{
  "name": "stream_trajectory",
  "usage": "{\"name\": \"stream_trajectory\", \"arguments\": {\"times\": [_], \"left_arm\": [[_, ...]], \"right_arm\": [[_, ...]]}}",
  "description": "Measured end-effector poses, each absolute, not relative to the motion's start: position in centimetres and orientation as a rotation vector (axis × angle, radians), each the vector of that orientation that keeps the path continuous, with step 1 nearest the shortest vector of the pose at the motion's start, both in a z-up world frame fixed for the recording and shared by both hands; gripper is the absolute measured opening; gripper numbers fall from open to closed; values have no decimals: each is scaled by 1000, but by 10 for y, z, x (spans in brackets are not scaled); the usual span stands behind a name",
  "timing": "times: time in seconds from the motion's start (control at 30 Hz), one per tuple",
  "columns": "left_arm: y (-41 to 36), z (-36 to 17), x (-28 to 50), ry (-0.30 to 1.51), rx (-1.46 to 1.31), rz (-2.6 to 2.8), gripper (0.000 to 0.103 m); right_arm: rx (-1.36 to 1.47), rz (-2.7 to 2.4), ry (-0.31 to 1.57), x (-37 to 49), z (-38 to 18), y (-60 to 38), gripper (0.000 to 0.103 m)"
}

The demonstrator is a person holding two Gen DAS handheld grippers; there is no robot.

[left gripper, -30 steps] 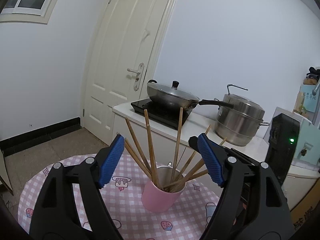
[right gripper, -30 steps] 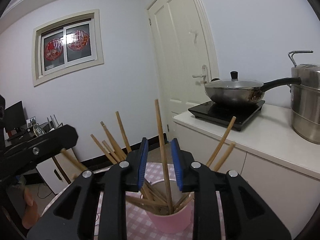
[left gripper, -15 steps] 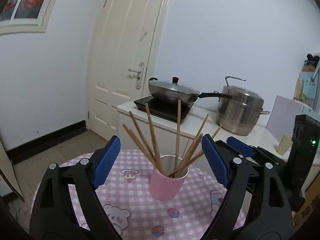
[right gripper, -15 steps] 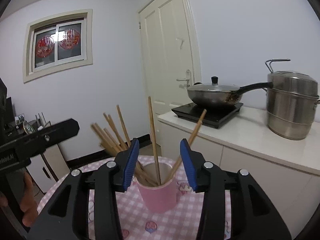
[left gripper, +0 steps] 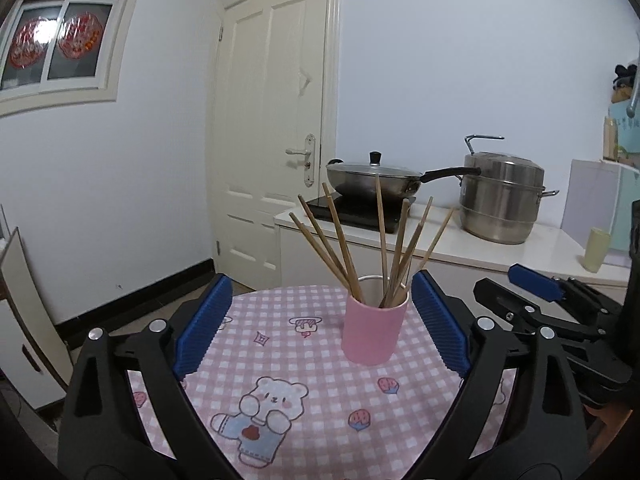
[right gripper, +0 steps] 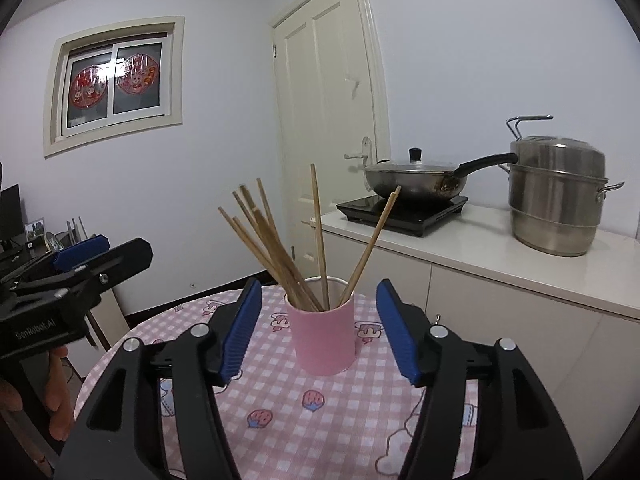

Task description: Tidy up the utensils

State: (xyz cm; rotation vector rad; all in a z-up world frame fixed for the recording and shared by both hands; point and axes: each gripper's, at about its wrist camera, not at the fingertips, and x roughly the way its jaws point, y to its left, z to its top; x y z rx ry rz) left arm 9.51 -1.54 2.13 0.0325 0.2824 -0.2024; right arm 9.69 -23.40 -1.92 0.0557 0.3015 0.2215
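Standing Clear: Both Grippers Released, Chopsticks in Cup

Covering the round table (left gripper: 280, 364) is a pink checked cloth printed with bears and strawberries. Its far edge curves close behind the pink cup (left gripper: 374, 330), with dark floor beyond on the left and a white counter (right gripper: 500, 256) behind on the right. That counter carries a black induction hob, a lidded wok (right gripper: 416, 178) and a steel steamer pot (right gripper: 556, 204).

Left gripper (left gripper: 320, 324): jaws spread wide, blue pads empty, touching nothing. The cup stands upright ahead of it, nearer its right pad, which overlaps the cup's rim in this view; contact cannot be confirmed.

Right gripper (right gripper: 318, 330): jaws likewise parted and empty. The cup sits ahead between the pads, with a visible gap on each side.

The wooden chopsticks (right gripper: 280, 248) all stand in the cup, fanned outward, one bundle leaning left, one stick near upright, others leaning right. No stick lies on the cloth.

Bare cloth lies in front of the cup and to its left. The left gripper appears at the left edge of the right wrist view, well apart from the cup.
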Motion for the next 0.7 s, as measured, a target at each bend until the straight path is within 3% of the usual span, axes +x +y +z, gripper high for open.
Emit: {"name": "stream_trajectory", "arguments": {"times": [0.27,0.5,0.7], "left_arm": [[-10,19,62,220,14,-136,93],[-5,25,38,191,-2,-113,96],[-9,31,27,174,25,-100,97]], "right_arm": [[95,206,289,73,-22,-238,74],[70,146,259,53,-12,-235,92],[44,151,226,36,-3,-226,93]]}}
